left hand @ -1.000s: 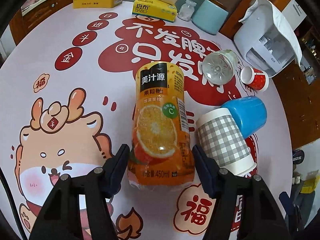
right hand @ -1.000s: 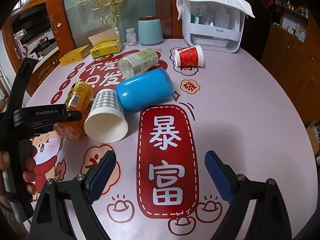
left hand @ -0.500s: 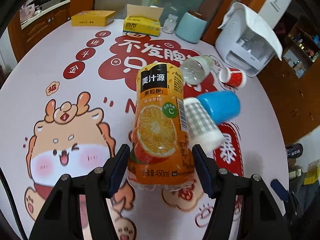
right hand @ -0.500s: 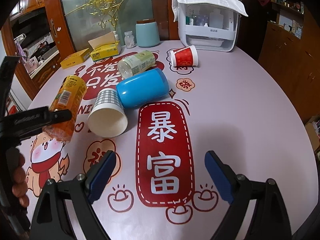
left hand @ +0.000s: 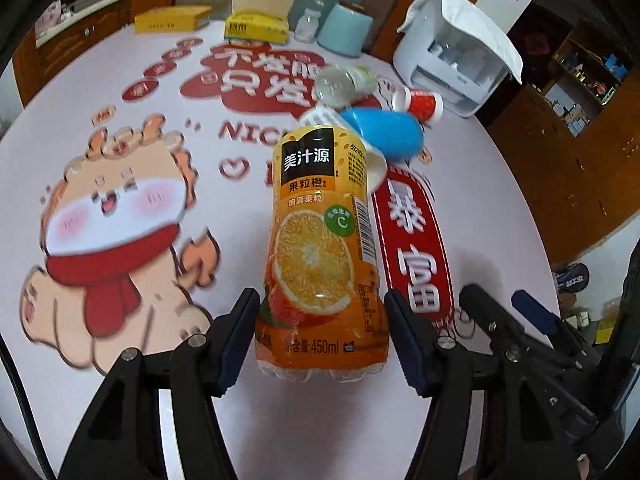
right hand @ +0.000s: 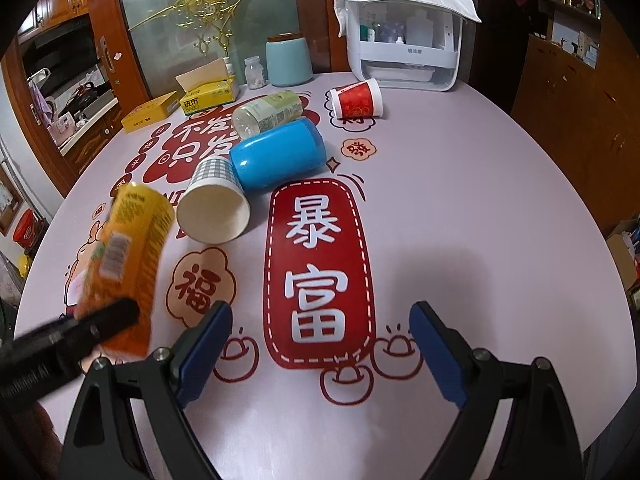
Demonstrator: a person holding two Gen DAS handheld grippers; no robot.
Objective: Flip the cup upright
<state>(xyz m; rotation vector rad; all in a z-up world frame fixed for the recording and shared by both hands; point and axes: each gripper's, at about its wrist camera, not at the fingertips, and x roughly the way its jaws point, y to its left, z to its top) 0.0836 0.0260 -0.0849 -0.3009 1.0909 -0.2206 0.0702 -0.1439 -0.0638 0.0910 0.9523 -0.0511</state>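
Note:
My left gripper is shut on an orange juice bottle and holds it tilted above the table; the bottle also shows blurred in the right wrist view. A grey checked paper cup lies on its side with its mouth toward me. A blue cup, a clear bottle and a red paper cup also lie on their sides. My right gripper is open and empty, low over the red banner print.
A round table with a printed cloth. At the back stand a white dispenser, a pale blue canister, a small jar, a tissue box and a yellow box.
My left gripper has lifted the juice bottle off the table and carried it back and to the right, tilting it. The right gripper has stayed nearly still.

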